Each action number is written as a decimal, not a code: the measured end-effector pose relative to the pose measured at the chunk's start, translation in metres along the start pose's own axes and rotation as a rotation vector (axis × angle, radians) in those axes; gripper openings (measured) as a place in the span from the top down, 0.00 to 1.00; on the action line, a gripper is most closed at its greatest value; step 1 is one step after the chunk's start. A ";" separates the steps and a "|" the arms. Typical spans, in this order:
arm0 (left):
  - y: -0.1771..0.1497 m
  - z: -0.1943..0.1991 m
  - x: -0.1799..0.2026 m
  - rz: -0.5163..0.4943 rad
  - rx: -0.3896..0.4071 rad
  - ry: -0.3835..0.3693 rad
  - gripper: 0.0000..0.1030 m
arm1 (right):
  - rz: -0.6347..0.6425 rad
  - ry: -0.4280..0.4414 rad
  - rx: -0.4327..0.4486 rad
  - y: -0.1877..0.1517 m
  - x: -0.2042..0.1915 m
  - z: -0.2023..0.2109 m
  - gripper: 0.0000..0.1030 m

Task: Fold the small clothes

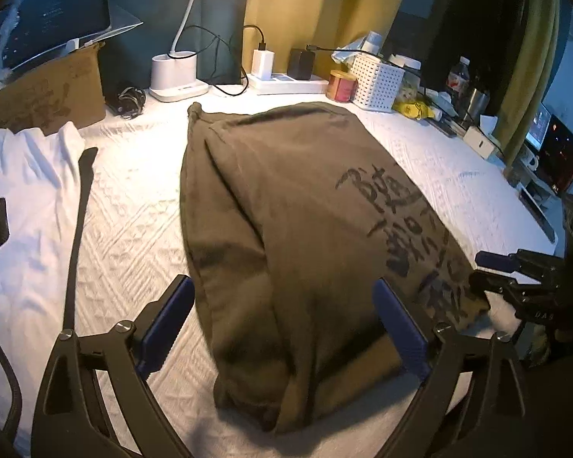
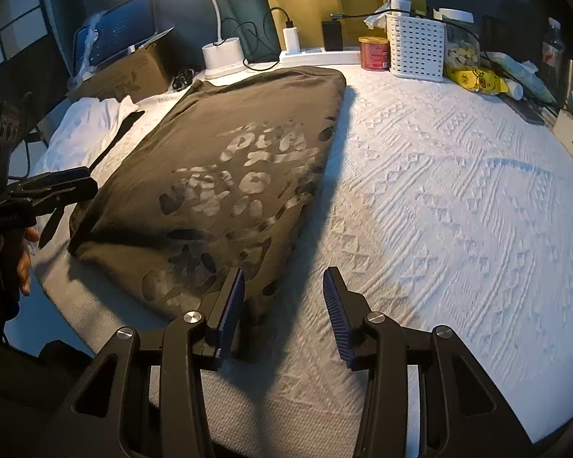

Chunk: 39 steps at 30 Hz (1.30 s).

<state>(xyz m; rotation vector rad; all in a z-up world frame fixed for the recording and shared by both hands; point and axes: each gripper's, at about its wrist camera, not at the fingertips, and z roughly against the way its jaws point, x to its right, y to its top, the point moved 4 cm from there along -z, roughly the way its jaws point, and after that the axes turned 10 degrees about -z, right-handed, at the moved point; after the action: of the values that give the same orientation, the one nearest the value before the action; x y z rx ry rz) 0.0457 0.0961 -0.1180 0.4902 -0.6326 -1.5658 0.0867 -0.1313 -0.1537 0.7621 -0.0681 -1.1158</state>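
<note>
The olive shirt (image 1: 286,229) lies folded lengthwise mid-frame on the white-covered desk (image 2: 458,191), both the left gripper (image 1: 282,328) and right gripper (image 2: 282,301) with fingers released, presumably letting the fold settle.

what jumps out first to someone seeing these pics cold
The big olive-brown printed shirt lies folded lengthwise in the middle of the white textured bedspread. Both grippers are open at its near edge, the left gripper straddling it, the right gripper at its near right corner. A lit white desk lamp glares behind it.
</note>
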 end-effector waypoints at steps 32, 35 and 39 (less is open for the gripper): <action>0.070 -0.072 -0.046 0.012 -0.048 0.030 0.09 | 0.023 0.023 -0.028 0.101 0.033 -0.068 0.55; 0.078 -0.086 -0.059 0.017 -0.056 0.047 0.09 | 0.029 0.023 -0.029 0.116 0.036 -0.078 0.27; 0.090 -0.097 -0.075 0.031 -0.050 0.056 0.09 | 0.026 0.019 0.004 0.139 0.045 -0.088 0.24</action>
<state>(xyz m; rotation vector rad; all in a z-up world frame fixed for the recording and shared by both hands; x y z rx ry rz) 0.1843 0.1573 -0.1368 0.4830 -0.5549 -1.5292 0.2524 -0.0928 -0.1525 0.7737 -0.0638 -1.0835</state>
